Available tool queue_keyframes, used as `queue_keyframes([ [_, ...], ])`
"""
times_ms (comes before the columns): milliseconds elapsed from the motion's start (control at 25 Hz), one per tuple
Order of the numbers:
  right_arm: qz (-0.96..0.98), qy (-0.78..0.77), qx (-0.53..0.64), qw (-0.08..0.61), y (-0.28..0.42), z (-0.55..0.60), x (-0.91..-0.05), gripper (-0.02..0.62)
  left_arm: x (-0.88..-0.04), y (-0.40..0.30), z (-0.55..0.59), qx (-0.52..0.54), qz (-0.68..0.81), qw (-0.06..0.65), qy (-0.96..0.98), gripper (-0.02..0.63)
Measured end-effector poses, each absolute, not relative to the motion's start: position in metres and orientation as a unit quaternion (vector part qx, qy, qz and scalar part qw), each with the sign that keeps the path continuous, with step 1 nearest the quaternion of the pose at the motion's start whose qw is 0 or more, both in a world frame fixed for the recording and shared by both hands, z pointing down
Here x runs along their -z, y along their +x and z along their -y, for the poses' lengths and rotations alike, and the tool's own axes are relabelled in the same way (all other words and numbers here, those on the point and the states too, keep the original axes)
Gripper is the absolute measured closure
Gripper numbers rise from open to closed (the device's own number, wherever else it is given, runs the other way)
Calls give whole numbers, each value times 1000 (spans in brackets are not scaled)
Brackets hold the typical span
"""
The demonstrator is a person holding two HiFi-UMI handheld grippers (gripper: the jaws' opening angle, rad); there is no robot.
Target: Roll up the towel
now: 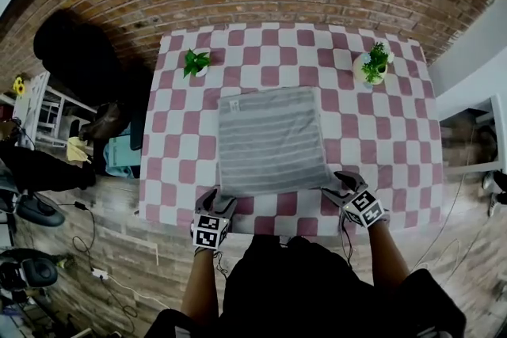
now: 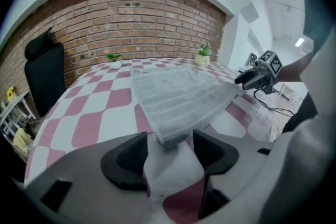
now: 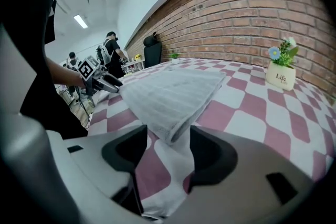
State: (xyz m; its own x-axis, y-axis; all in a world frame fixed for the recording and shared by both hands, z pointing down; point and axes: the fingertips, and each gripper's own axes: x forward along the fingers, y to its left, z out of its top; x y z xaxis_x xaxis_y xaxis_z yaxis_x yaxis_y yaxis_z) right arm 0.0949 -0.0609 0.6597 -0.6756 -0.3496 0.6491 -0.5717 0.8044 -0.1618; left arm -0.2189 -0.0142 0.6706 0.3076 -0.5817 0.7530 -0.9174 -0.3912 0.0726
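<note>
A grey striped towel [image 1: 269,140] lies flat, folded, in the middle of the pink-and-white checked table [image 1: 182,162]. My left gripper [image 1: 218,198] is at the towel's near left corner. In the left gripper view that corner [image 2: 169,136] lies between the jaws of the left gripper [image 2: 170,150], with gaps on both sides, so it is open. My right gripper [image 1: 337,184] is at the near right corner. In the right gripper view the folded corner [image 3: 170,131] sits between the spread jaws of the right gripper [image 3: 169,152], untouched by the pads.
Two small potted plants [image 1: 196,62] [image 1: 372,63] stand at the table's far corners. A brick wall runs behind the table. A black office chair [image 1: 79,51] and a shelf with clutter are at the left. Cables lie on the wooden floor. People stand far off in the right gripper view.
</note>
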Motion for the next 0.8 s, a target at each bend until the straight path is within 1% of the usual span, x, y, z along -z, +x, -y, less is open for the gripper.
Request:
queue_keyframes([
  [80,896,256,-170,320,94,57,-663,356,-677,-220,8,-335,487,265,762,339],
  [240,893,252,-149,342,91,54,-668,363,-678,-219,4,-343,485,263,760,388],
  [440,887,266,-139,350,91,58,-670,422,-685,-220,2,-361,471,261,761,438],
  [520,884,267,-139,357,93,57,-674,430,-684,-220,3,-365,468,257,763,439],
  [720,880,262,-123,378,93,56,-680,515,-685,-220,3,-368,467,251,764,442],
  [800,878,261,-119,384,94,55,-682,528,-685,-220,3,-371,466,252,763,446],
])
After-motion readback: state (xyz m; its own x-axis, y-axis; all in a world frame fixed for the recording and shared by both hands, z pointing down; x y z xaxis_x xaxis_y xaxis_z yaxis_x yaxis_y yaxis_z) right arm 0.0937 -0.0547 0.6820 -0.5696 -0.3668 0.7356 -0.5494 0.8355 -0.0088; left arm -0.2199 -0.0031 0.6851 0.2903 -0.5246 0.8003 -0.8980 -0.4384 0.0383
